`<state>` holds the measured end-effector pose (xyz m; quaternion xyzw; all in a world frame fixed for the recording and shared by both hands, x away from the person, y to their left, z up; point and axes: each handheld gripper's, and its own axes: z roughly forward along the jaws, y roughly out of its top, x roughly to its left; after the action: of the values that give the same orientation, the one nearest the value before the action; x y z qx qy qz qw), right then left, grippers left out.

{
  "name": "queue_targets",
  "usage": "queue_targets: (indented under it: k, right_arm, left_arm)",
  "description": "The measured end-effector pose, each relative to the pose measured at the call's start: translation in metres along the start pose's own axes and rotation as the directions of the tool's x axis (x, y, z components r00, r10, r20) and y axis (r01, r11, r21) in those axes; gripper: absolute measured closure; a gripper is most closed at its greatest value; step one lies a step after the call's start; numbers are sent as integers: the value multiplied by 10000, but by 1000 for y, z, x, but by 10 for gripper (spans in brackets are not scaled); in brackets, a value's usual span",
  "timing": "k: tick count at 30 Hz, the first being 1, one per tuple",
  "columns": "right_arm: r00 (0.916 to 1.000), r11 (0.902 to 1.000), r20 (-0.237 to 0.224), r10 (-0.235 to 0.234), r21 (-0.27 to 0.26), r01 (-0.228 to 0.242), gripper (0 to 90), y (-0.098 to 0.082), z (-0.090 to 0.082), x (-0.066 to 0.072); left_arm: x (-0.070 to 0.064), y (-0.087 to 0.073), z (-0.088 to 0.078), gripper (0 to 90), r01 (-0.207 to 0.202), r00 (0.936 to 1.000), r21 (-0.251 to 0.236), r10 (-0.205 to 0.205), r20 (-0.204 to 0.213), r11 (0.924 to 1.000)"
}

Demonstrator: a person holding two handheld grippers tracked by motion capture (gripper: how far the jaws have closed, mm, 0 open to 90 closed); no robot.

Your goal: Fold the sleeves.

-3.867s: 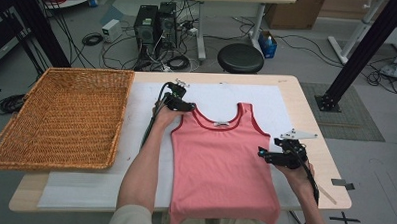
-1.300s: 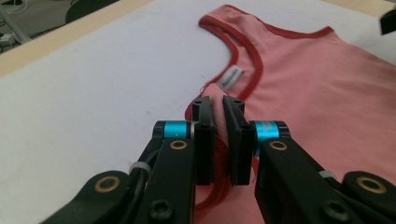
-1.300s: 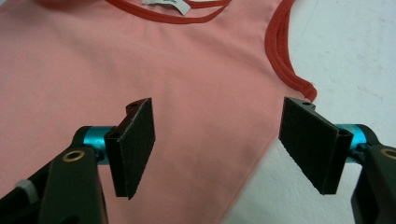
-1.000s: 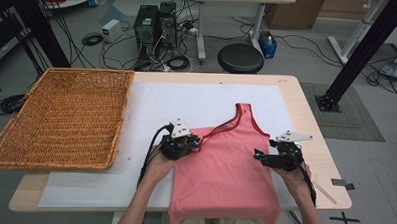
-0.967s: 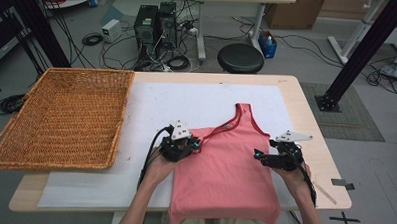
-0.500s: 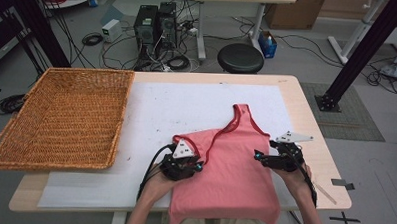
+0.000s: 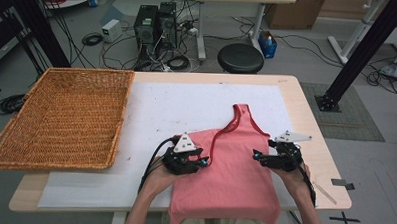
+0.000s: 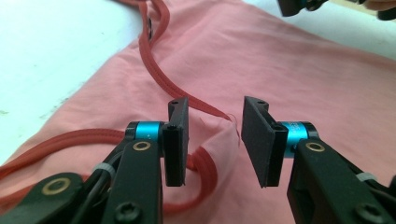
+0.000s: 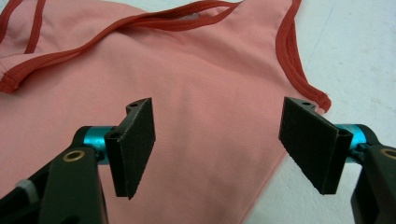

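Note:
A pink tank top [image 7: 229,178] with dark red trim lies on the white sheet, its left strap [image 7: 216,140] folded inward across the body. My left gripper [image 7: 203,162] rests on the top's left edge. In the left gripper view its jaws [image 8: 215,140] have just been opening and stand apart, with a small raised fold of pink fabric [image 8: 220,135] and the red trim [image 8: 159,77] between them, unpressed. My right gripper [image 7: 256,155] hovers open at the top's right side. In the right gripper view [image 9: 219,144] its pads straddle the flat fabric [image 9: 201,79] near the armhole edge.
A large wicker basket [image 7: 61,117] stands at the table's left. The white sheet [image 7: 187,101] covers most of the wooden table [image 7: 306,111]. Beyond the far edge are a black stool [image 7: 241,57], computer towers [image 7: 154,23] and floor cables.
The left gripper came toward the person and rightward, dragging the left strap and shoulder over the top, then its jaws parted. The right gripper stayed put.

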<state>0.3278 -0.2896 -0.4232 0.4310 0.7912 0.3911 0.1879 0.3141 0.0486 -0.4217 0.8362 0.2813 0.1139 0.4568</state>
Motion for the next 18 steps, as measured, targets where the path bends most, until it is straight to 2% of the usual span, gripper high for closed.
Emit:
queue_targets:
  k: [2, 4, 6, 10, 12, 15, 18]
  right_arm:
    - [10000, 10000, -9, -28, -10, 28, 268, -1, 0, -1]
    - [10000, 10000, -5, 14, 24, -14, 268, -2, -1, 0]
    - [10000, 10000, 9, 0, 26, -1, 268, -3, -1, -1]
    - [10000, 10000, 4, 90, 12, -90, 269, -2, -2, -3]
    - [10000, 10000, -30, 23, -35, -23, 268, -1, -1, -2]
    - [10000, 10000, -43, 17, -25, -17, 269, 1, -2, -1]
    - [10000, 10000, -89, 22, -25, -22, 279, 2, -1, -2]
  left_arm:
    - [1, -1, 6, 624, 51, 10000, 403, -49, -36, 9992]
    - [0, -5, 8, 649, -12, 9999, 675, 3, 131, 9977]
    - [-4, -11, 7, 689, -131, 9994, 729, 108, 316, 9973]
    - [-13, -19, 6, 758, -330, 9987, 793, 297, 416, 9963]
    - [-16, -21, 4, 759, -473, 9981, 777, 441, 422, 9959]
    - [-20, -25, 3, 757, -443, 9981, 739, 411, 453, 9963]
    - [-19, -29, 3, 704, -359, 9980, 883, 311, 547, 9955]
